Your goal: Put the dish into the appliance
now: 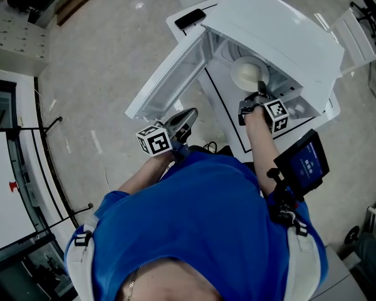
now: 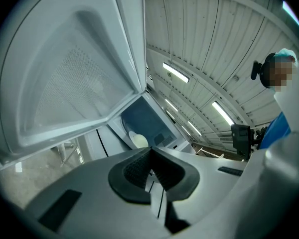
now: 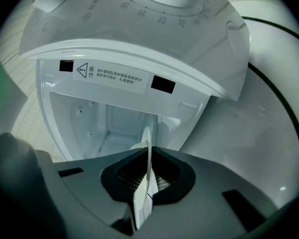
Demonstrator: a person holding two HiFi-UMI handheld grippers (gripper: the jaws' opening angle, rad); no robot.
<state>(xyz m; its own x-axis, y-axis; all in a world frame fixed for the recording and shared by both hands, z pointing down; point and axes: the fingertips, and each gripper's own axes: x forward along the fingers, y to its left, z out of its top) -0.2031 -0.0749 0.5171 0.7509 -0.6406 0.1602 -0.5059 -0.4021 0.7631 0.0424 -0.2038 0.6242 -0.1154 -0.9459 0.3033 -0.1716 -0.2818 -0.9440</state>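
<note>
Open at the mouth of the appliance (image 1: 282, 36), with free room running deep into its white cavity (image 3: 109, 128) ahead of the right gripper (image 3: 148, 171). Roofed low by the overhanging dial panel (image 3: 139, 59). Bounded on the left by the swung-out door (image 1: 169, 74), just beside the left gripper (image 1: 187, 118). Narrowed at the threshold by the dish (image 3: 145, 148), held edge-on.
</note>
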